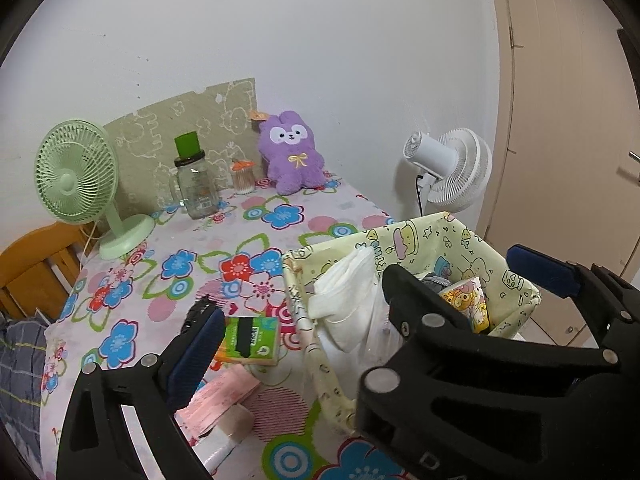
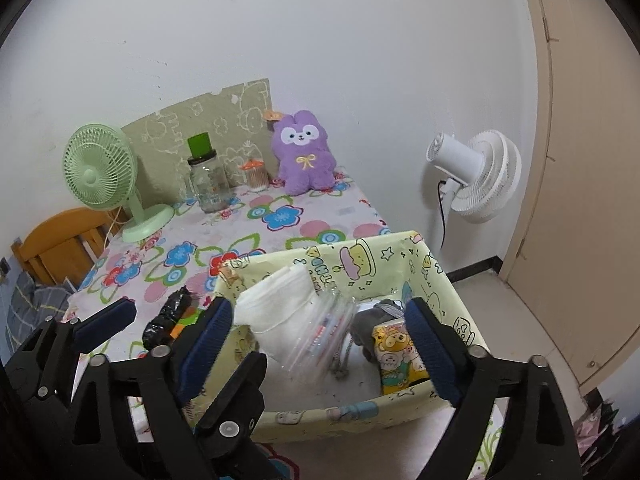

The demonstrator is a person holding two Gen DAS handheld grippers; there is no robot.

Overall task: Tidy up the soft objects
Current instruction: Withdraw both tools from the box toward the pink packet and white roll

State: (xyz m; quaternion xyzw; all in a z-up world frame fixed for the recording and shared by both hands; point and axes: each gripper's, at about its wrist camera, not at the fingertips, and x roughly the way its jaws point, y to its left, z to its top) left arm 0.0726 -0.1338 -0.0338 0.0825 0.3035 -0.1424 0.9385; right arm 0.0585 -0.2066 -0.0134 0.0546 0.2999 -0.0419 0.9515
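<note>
Both my grippers hang over the near end of the flowered table (image 1: 256, 240), jaws spread wide and holding nothing. My right gripper (image 2: 320, 336) frames the pale yellow fabric bin (image 2: 436, 276) at the table's right corner, where the soft things are gathered: a folded white cloth (image 2: 280, 304) leaning on the left wall, a clear plastic bag (image 2: 320, 344), something grey (image 2: 376, 320) that may be a small pouch, and a cartoon tissue pack (image 2: 396, 360) upright against the near wall. My left gripper (image 1: 372, 316) straddles the bin's left edge, placed to work the table beside it, where a green-and-orange tissue pack (image 1: 252, 340) and a pink pack (image 1: 224, 396) lie outside the bin. The purple plush rabbit (image 1: 290, 152) sits propped at the far wall, well apart. By my reading, these three remain to sort.
</note>
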